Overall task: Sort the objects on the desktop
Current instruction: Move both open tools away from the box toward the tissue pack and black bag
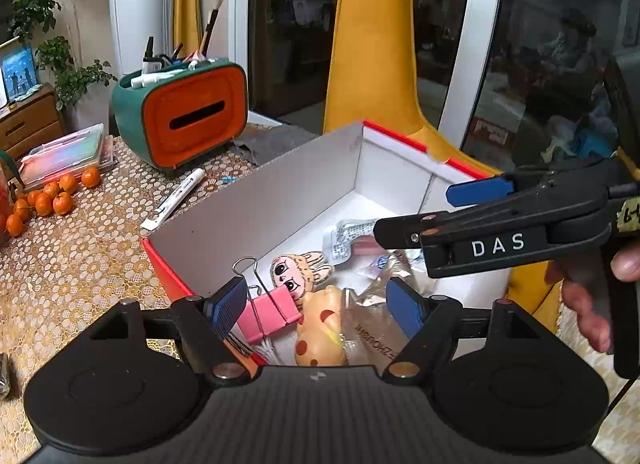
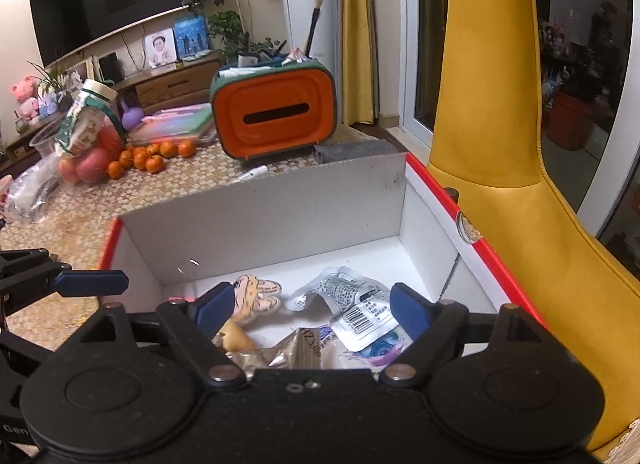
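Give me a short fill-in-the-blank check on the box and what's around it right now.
1. The binder clip lying in the box is ____.
2. The slot on the orange-fronted organizer runs ____.
3. The white marker lies ____ the box, on the table.
4. Both the left gripper and right gripper are ____.

Missing words: pink; horizontally; outside; open

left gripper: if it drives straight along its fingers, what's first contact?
Likely the pink binder clip or the orange spotted toy in the red-edged box; both lie between the open left gripper fingers. Depth unclear.
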### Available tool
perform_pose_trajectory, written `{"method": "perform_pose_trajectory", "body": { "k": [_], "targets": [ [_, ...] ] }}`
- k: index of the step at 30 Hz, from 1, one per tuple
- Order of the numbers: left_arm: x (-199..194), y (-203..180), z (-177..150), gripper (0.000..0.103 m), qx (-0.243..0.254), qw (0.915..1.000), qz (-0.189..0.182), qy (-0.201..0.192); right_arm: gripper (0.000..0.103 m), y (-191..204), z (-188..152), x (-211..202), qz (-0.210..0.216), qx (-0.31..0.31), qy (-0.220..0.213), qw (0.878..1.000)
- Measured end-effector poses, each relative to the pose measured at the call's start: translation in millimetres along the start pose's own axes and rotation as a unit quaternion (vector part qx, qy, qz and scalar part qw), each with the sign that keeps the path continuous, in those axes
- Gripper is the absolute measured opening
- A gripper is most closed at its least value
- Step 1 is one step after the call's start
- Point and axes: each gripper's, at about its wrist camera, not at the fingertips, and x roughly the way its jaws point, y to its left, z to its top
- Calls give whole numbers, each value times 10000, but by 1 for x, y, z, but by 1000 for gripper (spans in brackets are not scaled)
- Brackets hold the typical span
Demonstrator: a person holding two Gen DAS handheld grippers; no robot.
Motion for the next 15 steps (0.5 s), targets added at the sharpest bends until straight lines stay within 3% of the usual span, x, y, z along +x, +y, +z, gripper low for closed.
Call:
{"method": "perform_pose_trajectory", "body": {
  "k": [7,10,15],
  "targets": [
    [-23,2,-6,76,-199,9996,-157,-142,93,10,-3,-24,117,-39,-224,9997],
    [-33,4,-10,85,-259,9993,-166,-204,95,15,-4,-35,200,-32,-338,9992],
    [-52,10,-16,87,-386,9986,-200,-316,96,24,-6,-52,313,-27,-493,9983]
  ]
}}
